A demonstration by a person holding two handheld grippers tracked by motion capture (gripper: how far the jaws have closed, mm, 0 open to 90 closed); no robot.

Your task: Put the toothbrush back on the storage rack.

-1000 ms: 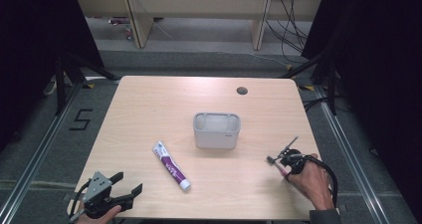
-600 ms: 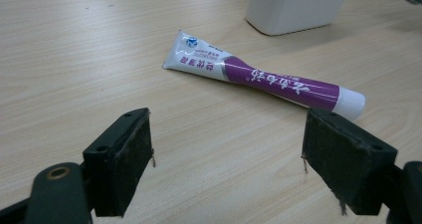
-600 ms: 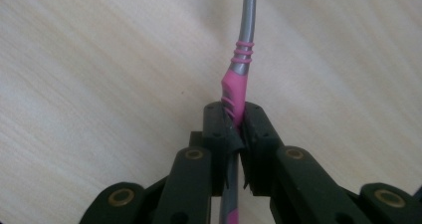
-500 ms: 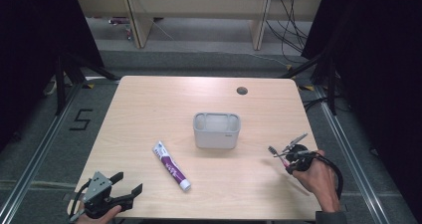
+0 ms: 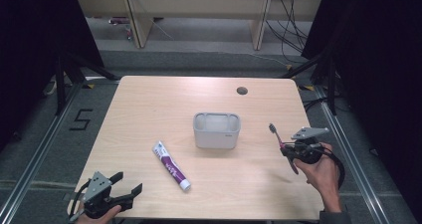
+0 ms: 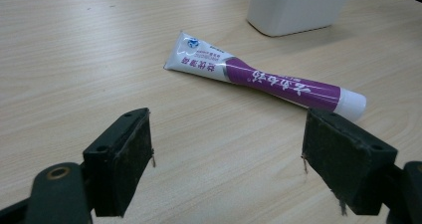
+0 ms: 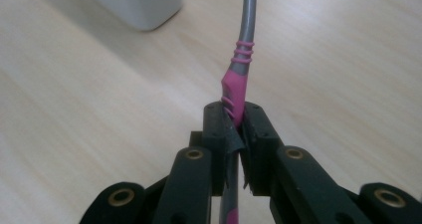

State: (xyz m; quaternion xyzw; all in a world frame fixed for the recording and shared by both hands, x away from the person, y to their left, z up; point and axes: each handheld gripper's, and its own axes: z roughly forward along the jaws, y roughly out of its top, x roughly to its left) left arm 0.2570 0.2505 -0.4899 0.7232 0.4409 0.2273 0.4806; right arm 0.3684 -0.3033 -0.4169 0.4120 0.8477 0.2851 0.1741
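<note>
grippers sat nearest the viewer: the left gripper (image 5: 127,194), jaws wide apart and holding nothing, rested at the table's (image 5: 149,109) near edge, short of the toothpaste tube (image 6: 263,77). right of the white holder (image 5: 216,130), the right gripper (image 7: 234,129) was clamped on a toothbrush (image 5: 279,143), raised off the table. gripped low on its thin handle, it could pivot or slip, missing the holder beyond.

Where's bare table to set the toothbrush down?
Free: the far strip between the white holder and the round hole, the whole left side beyond the toothpaste, and the near-right patch under the right tongs. Only the centre is crowded.
</note>
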